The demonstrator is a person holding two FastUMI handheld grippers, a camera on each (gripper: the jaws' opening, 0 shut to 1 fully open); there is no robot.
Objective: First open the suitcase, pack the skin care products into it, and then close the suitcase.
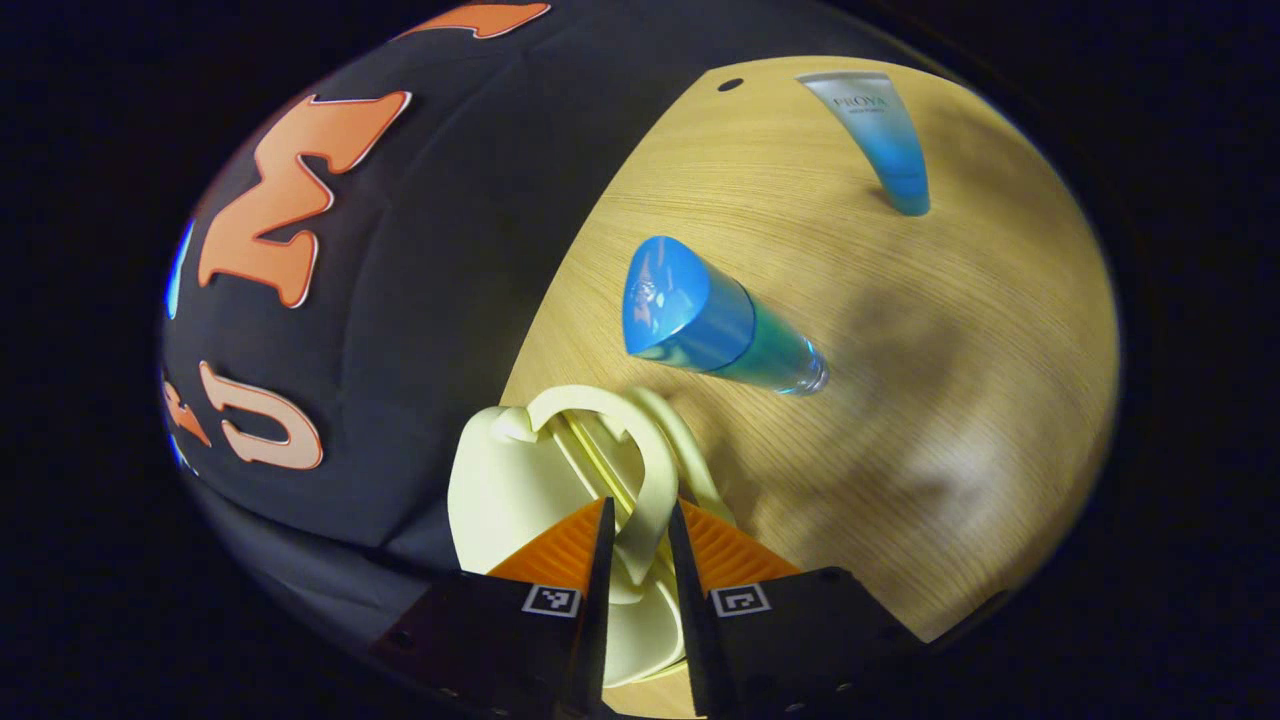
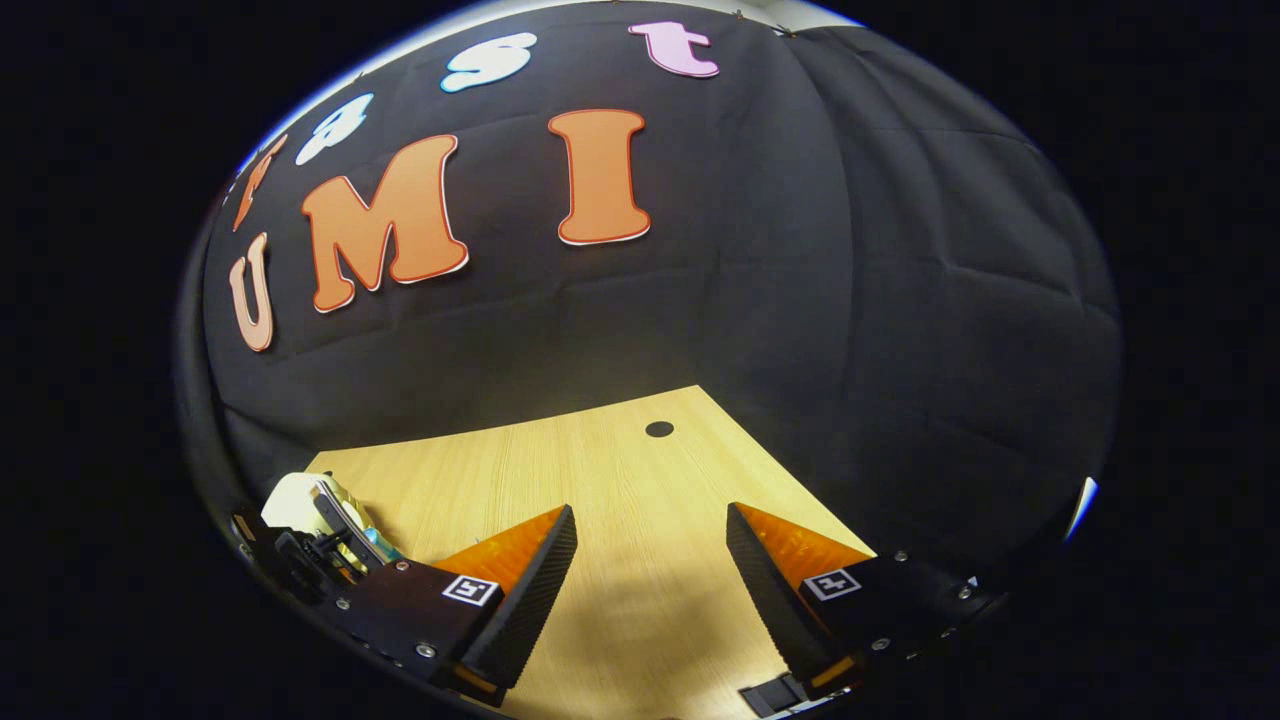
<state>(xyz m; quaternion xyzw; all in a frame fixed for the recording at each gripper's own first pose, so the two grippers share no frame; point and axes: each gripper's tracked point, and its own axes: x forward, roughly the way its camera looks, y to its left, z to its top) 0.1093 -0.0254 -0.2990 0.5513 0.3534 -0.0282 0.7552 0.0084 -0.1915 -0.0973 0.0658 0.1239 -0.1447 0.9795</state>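
A small pale-yellow suitcase [image 1: 500,490] sits closed at the table's edge by the black cloth wall. My left gripper [image 1: 640,505] is shut on its arched handle [image 1: 655,450], one orange finger on each side. Just beyond the case stands a blue bottle [image 1: 700,325] with a bright blue cap. A blue-and-white tube [image 1: 885,140] stands farther off on its cap. In the right gripper view, my right gripper [image 2: 650,512] hangs open over bare wood, holding nothing. The suitcase [image 2: 295,500] shows at that view's lower left.
The wooden table [image 1: 950,400] has a small dark hole [image 1: 730,85] near its far edge, and the same hole [image 2: 659,429] shows ahead of the right gripper. Black cloth walls close in the table on two sides.
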